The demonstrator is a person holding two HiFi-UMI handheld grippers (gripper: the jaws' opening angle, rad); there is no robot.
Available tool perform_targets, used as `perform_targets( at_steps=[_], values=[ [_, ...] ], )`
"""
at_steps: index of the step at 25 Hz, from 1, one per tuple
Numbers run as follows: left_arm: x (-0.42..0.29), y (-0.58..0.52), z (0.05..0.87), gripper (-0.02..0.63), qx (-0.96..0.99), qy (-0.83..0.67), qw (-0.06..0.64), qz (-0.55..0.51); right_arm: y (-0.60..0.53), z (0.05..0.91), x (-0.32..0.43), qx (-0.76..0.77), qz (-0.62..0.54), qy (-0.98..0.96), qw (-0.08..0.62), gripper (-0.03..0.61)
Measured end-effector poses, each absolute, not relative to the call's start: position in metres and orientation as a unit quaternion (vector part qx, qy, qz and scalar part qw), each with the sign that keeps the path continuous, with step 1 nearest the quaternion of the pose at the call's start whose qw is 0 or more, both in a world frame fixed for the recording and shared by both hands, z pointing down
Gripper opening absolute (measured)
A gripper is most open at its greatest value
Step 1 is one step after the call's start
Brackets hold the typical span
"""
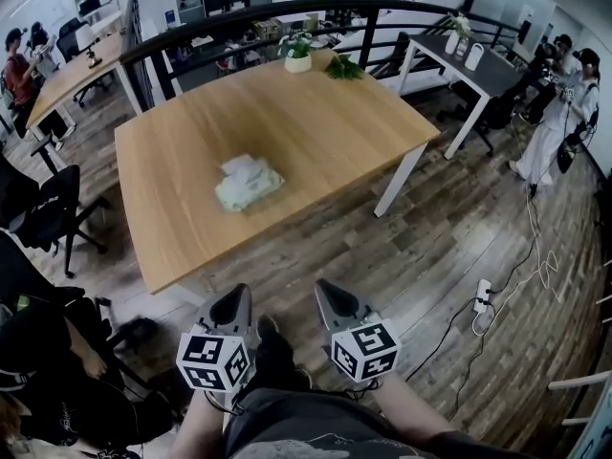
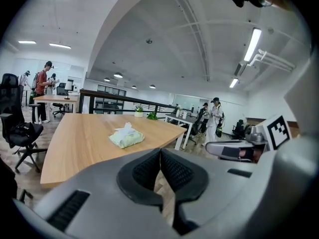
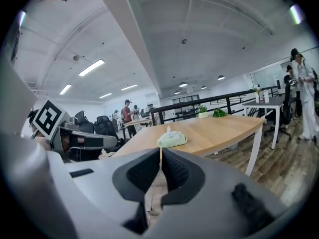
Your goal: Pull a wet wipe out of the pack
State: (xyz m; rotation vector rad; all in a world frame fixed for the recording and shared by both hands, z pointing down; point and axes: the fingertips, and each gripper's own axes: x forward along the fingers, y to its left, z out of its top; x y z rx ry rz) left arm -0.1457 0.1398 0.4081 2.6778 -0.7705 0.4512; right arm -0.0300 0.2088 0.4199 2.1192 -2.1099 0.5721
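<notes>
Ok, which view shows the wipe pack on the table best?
The left gripper view: the wipe pack is sharp there, with a white wipe sticking up from its top. The head view shows it from above but blurred; the right gripper view shows it smaller.

Wet wipe pack (image 1: pixel 248 185) lies on table (image 1: pixel 325 132), near its middle. 2 plants at the far edge: potted plant (image 1: pixel 297 55) left, leafy sprig (image 1: pixel 342 67) just right of it. Railing (image 1: pixel 239 12) runs behind the table. Left gripper (image 1: pixel 235 302) and right gripper (image 1: pixel 330 296) sit side by side before the near edge, well apart from the pack. Power strip (image 1: pixel 482 295) on the floor, right.
</notes>
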Motion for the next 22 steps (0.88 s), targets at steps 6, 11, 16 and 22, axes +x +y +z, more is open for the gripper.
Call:
perform_targets(
  at_steps=[6, 11, 16, 22],
  values=[
    [-0.132, 0.09, 0.417, 0.012, 0.936, -0.277, 0.156, 0.15, 0.174, 0.427, -0.017, 0.702, 0.19, -0.683, 0.067, 0.026],
    [-0.126, 0.043, 0.42, 0.012, 0.934, -0.285, 0.16, 0.146, 0.128, 0.432, -0.008, 0.701, 0.193, -0.682, 0.075, 0.026],
    [-0.116, 0.002, 0.427, 0.012, 0.933, -0.282, 0.164, 0.153, 0.082, 0.432, 0.006, 0.701, 0.191, -0.682, 0.081, 0.026],
    [-0.092, -0.042, 0.428, 0.012, 0.938, -0.264, 0.164, 0.153, 0.031, 0.431, 0.023, 0.707, 0.193, -0.675, 0.088, 0.026]
  ],
)
